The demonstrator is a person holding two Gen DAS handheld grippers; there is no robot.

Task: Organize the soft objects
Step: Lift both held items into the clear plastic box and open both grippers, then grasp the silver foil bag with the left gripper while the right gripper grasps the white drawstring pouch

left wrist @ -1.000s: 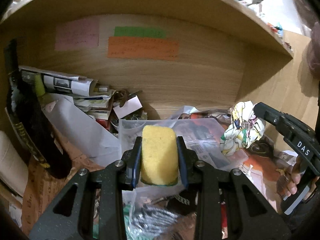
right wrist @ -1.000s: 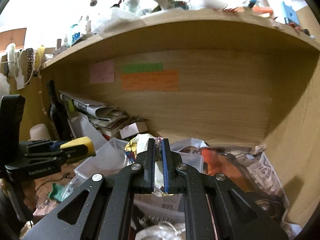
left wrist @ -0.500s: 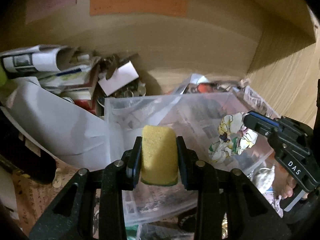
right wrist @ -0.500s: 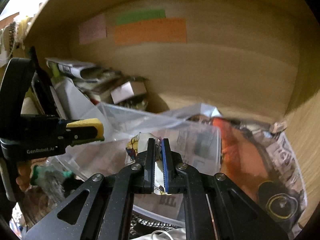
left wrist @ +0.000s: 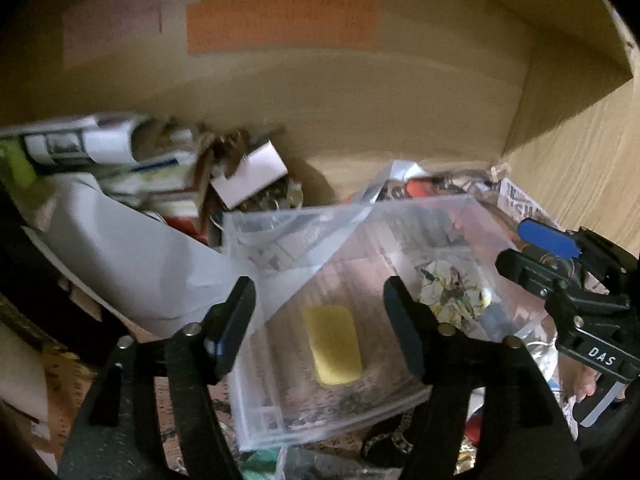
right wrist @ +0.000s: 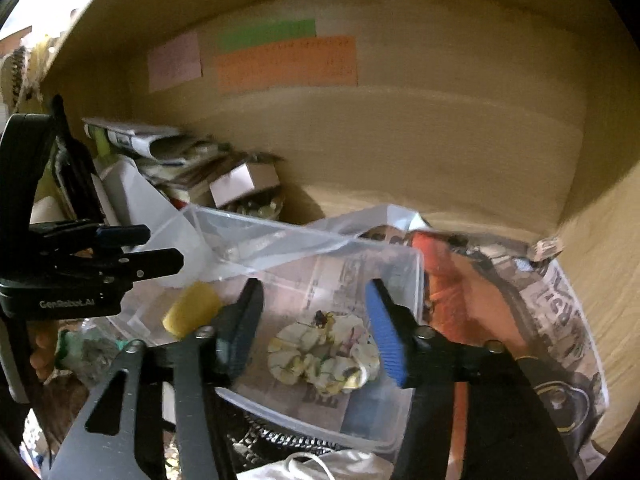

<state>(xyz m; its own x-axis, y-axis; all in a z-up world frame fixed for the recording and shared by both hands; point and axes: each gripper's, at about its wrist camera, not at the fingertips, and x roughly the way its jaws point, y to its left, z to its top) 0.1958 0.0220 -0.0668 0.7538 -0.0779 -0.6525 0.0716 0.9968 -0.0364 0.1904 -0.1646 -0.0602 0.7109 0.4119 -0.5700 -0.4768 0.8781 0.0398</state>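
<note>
A yellow sponge (left wrist: 335, 344) lies inside the clear plastic box (left wrist: 472, 204), left of a floral fabric scrunchie (left wrist: 454, 294). My left gripper (left wrist: 320, 320) is open and empty just above the sponge. In the right wrist view the scrunchie (right wrist: 324, 354) lies on the box floor and my right gripper (right wrist: 316, 328) is open and empty above it. The sponge (right wrist: 192, 310) shows at the box's (right wrist: 416, 276) left side, below the left gripper (right wrist: 154, 248). The right gripper (left wrist: 532, 248) shows at the right of the left wrist view.
The box sits in a wooden shelf bay on newspaper (right wrist: 560, 304). Rolled papers and a small cardboard box (left wrist: 252, 172) pile up at the back left. A white sheet (left wrist: 132, 264) leans against the box. Coloured notes (left wrist: 280, 24) stick on the back wall.
Both grippers opened. The sponge dropped from the left gripper and the scrunchie from the right gripper into the clear box. Both grippers had moved down over the box.
</note>
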